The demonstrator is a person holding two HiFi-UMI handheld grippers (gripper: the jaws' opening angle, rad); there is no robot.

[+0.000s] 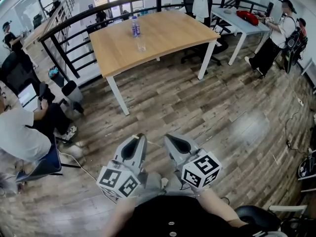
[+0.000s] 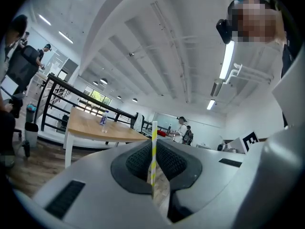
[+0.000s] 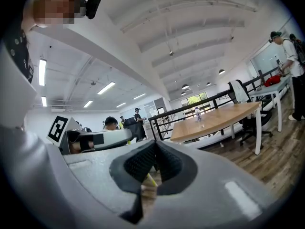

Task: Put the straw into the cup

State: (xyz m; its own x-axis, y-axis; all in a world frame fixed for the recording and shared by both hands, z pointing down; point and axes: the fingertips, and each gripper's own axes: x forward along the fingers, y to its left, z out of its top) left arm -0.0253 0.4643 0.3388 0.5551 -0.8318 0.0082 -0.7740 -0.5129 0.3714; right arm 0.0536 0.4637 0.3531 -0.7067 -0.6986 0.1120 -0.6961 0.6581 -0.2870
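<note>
A yellow-and-white striped straw (image 2: 153, 151) stands upright between the pads of my left gripper (image 2: 153, 144), which is shut on it. In the head view both grippers are held low and close to my body, the left gripper (image 1: 140, 138) beside the right gripper (image 1: 169, 139). The right gripper (image 3: 155, 145) has its pads together; a thin yellow sliver shows in the gap below them, and I cannot tell what it is. A clear cup (image 1: 141, 44) stands far off on the wooden table (image 1: 168, 33), next to a water bottle (image 1: 135, 26). The cup (image 3: 201, 124) also shows small in the right gripper view.
Wooden floor (image 1: 197, 107) lies between me and the table. A seated person (image 1: 19, 132) with a chair is at the left, a standing person (image 1: 274, 38) by a white desk (image 1: 242, 26) at the far right. A black railing (image 1: 74, 48) runs behind the table.
</note>
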